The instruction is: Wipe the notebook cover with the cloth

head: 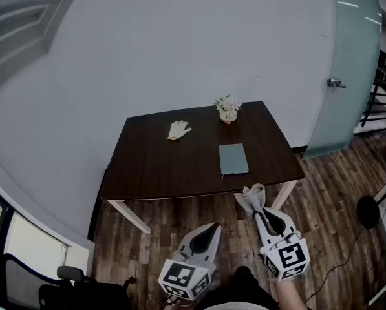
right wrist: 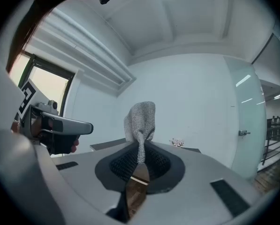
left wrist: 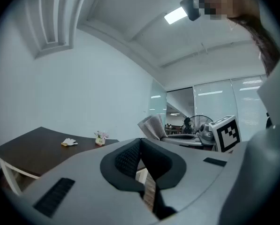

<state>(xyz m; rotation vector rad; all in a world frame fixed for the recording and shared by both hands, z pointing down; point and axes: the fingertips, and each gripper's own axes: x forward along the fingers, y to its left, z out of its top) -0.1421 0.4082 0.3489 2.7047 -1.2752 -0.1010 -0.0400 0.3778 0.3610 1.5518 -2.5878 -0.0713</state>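
Dark table [head: 160, 160] bears notebook [head: 233, 158], beyond right hand-held gripper [head: 258, 212] clenching cloth [head: 252, 197]; left hand-held gripper [head: 213, 227] clenched.

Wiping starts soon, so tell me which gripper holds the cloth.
The right gripper: its jaws pinch the grey cloth; the left gripper is shut, empty.

The cloth [right wrist: 140, 121] is a coarse, rough grey weave. The table [head: 154, 166] is dark wood with a dull sheen; the floor [head: 328, 192], grained planks. The notebook [head: 233, 158] looks smooth and matt, perhaps plastic. The right gripper [right wrist: 139, 161] is smooth grey plastic with ribbed black pads [right wrist: 123, 165].
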